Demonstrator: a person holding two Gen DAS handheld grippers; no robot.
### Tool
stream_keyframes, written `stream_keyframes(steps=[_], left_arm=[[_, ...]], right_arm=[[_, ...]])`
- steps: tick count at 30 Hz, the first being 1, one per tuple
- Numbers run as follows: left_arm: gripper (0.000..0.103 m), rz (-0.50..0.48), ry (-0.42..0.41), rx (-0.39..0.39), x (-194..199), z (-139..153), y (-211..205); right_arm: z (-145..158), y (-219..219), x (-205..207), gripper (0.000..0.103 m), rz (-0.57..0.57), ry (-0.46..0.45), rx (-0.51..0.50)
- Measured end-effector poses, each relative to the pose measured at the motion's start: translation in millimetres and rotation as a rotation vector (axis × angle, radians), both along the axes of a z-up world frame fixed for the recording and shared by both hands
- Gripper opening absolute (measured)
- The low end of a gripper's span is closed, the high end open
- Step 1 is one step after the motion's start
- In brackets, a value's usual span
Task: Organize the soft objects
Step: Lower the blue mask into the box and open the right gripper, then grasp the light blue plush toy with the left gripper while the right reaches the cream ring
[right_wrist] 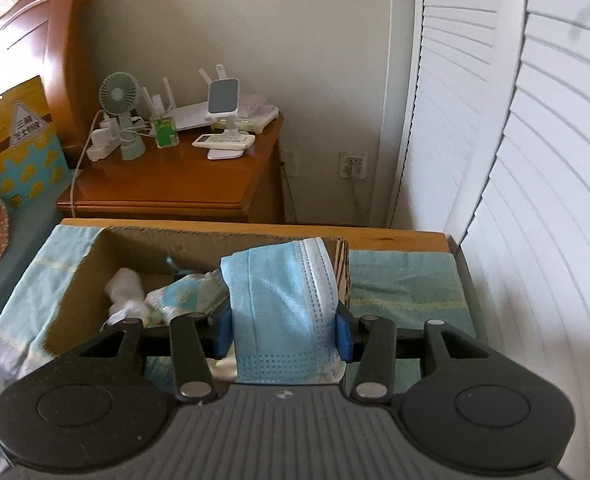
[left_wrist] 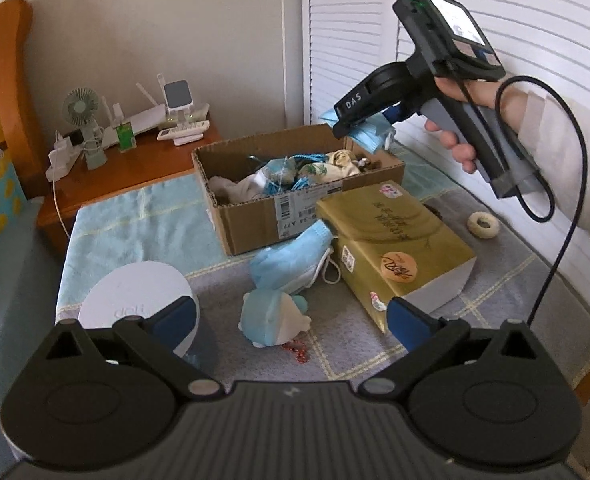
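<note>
The pale blue pleated face masks (right_wrist: 283, 312), a thin folded stack of soft non-woven fabric with a white stitched edge, sit clamped between the blue pads of the right gripper (right_wrist: 283, 334), held above the near right corner of the open brown corrugated cardboard box (left_wrist: 255, 216). Seen from the left wrist, the same gripper (left_wrist: 369, 128) hangs over the box's far right end, gripped by a hand (left_wrist: 455, 120).

Inside the box lie things already sorted: a white sock (left_wrist: 235, 190), crumpled blue-and-cream patterned cloth pieces (left_wrist: 327, 168) and some blue cord. The job looks partly done, with the masks about to join them.

Left outside: a light blue knitted sock (left_wrist: 291, 260), ribbed and limp, leaning against the box's front wall; just in front of it a small blue-and-white plush toy (left_wrist: 275, 320), rounded and fuzzy; to the box's right, well apart, a cream fluffy ring-shaped hair tie (left_wrist: 483, 226).

The left gripper (left_wrist: 293, 322) hangs with its jaws spread and empty, framing the plush toy, likely its next pick.

A glossy gold rectangular carton (left_wrist: 395, 248), hard-edged, stands against the box's front right corner, and a white round lidded container (left_wrist: 135, 300) sits in front and left. All rest on a grey and teal checked woven cloth (left_wrist: 355, 344).
</note>
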State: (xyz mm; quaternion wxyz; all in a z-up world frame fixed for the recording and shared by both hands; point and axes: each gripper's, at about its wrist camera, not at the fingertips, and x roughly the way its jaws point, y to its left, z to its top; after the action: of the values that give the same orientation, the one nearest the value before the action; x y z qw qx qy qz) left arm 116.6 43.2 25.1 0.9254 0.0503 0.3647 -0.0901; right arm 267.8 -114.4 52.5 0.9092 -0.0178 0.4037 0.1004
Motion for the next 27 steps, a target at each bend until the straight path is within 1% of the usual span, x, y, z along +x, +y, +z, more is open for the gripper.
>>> stream_keyframes(steps=[2, 4, 5, 6, 8, 10, 12, 13, 23, 27], left_arm=[[0.101, 0.002, 0.005, -0.003, 3, -2, 2], [0.101, 0.006, 0.016, -0.004, 6, -5, 2], [0.101, 0.008, 0.018, -0.004, 6, -6, 2], [0.101, 0.011, 0.021, -0.004, 6, -6, 3], [0.101, 0.013, 0.025, -0.008, 7, -7, 4], [0.101, 0.015, 0.027, -0.010, 7, -7, 5], [0.101, 0.016, 0.027, -0.009, 6, -7, 5], [0.101, 0.017, 0.026, -0.011, 6, -7, 5], [0.101, 0.015, 0.036, -0.032, 0, -8, 5], [0.101, -0.003, 0.036, -0.067, -2, -9, 7]], right_arm=[[-4, 0, 9, 0.053, -0.005, 0.004, 0.000], [-6, 0, 15, 0.063, -0.013, -0.009, -0.005], [-8, -1, 17, 0.076, -0.018, -0.014, -0.007], [-8, -2, 17, 0.086, -0.023, -0.016, -0.009], [-8, -6, 14, 0.091, -0.032, -0.032, 0.001], [-6, -10, 8, 0.092, -0.031, -0.042, 0.010], [-3, -14, 1, 0.101, -0.042, -0.048, 0.010], [-1, -16, -4, 0.103, -0.047, -0.054, 0.010], [11, -25, -61, 0.103, -0.033, -0.075, 0.023], [12, -25, -87, 0.103, -0.029, -0.094, 0.002]])
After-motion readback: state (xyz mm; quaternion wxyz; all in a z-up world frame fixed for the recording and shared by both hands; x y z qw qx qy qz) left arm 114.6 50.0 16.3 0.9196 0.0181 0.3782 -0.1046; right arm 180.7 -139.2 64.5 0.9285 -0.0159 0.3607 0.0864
